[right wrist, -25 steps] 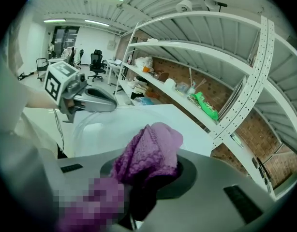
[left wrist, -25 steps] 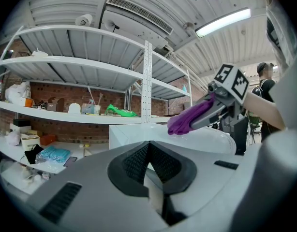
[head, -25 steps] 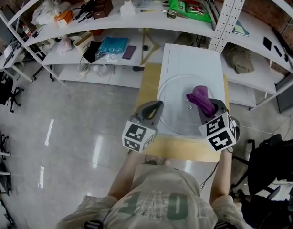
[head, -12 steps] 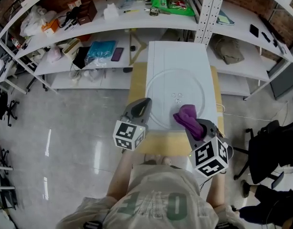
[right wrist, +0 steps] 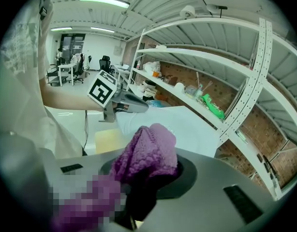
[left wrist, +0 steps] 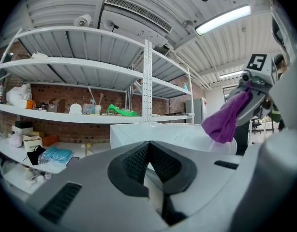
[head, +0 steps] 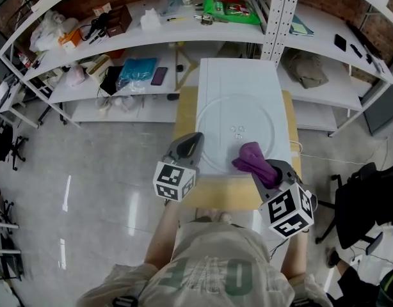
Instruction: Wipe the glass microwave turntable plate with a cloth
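The clear glass turntable plate [head: 227, 112] lies flat on a white appliance top [head: 238, 75]. My right gripper [head: 264, 169] is shut on a purple knitted cloth [head: 251, 157], which hangs over the plate's near right rim. In the right gripper view the cloth [right wrist: 147, 151] bunches out of the jaws and hides the fingertips. My left gripper [head: 194, 138] sits at the plate's near left edge, shut with nothing between its jaws. From the left gripper view the cloth [left wrist: 227, 121] dangles from the right gripper [left wrist: 257, 83] above the plate [left wrist: 201, 140].
The white top rests on a tan wooden table [head: 184, 117]. Behind it stand white metal shelves [head: 152, 27] with boxes, bags and a green packet [head: 232, 6]. A shelf upright [head: 278, 15] rises at the back right. Grey floor [head: 94, 171] lies to the left.
The right gripper has drawn the purple cloth from the plate's middle right back toward the near rim. The left gripper has stayed at the near left edge.
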The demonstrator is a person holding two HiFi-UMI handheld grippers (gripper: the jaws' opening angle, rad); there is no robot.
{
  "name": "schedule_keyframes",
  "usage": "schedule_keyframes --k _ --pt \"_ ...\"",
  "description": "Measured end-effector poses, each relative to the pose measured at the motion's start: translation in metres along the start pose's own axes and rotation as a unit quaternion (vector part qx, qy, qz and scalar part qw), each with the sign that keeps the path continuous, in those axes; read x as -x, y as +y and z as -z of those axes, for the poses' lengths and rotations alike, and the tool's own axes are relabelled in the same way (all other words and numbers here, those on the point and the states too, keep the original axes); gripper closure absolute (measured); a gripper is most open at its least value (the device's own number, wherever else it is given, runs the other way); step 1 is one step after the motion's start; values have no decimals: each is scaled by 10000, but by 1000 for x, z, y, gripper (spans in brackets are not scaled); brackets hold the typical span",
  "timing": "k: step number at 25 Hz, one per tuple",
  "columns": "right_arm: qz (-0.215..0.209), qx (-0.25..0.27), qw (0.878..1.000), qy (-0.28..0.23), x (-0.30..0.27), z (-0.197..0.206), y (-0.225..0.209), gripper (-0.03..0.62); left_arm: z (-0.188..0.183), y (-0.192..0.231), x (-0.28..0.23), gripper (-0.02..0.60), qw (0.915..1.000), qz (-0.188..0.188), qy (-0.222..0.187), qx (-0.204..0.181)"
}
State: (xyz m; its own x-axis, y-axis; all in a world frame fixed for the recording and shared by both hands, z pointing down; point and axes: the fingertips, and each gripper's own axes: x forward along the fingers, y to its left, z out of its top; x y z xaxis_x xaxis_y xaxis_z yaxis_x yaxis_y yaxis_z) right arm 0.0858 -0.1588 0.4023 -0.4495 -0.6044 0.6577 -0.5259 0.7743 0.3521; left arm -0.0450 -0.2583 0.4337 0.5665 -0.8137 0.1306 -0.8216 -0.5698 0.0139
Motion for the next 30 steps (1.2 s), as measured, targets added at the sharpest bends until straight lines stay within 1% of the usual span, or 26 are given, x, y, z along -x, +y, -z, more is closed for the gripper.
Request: schedule_keyframes --k 4,6,8,11,14,16,20,27,30 --pt "465 322 9984 0 -4 -12 -49 536 0 -1 1 580 10000 1 13 17" --pt "752 378 9964 6 -11 -18 -79 536 0 -1 1 580 10000 4 13 13" --pt "949 254 9951 -49 -23 -23 -107 536 0 -1 0 580 10000 7 13 5" --pt "1121 -7 9937 -81 -46 -26 -140 536 0 -2 1 580 10000 5 13 2" --pt "1202 26 9926 151 -71 -19 -161 536 -1 -2 0 580 10000 12 -1 6" --pt "1190 115 9923 320 -81 -13 -164 536 -1 -3 -1 580 10000 21 -13 4" --pt "987 141 9945 322 -81 -12 -147 536 -2 -1 2 580 10000 18 -30 -7" --pt "420 344 9979 346 -60 -6 -98 536 -3 0 4 580 10000 35 -57 23" --pt "312 414 9981 326 -48 -2 -78 536 -3 1 4 580 9999 45 -81 43"
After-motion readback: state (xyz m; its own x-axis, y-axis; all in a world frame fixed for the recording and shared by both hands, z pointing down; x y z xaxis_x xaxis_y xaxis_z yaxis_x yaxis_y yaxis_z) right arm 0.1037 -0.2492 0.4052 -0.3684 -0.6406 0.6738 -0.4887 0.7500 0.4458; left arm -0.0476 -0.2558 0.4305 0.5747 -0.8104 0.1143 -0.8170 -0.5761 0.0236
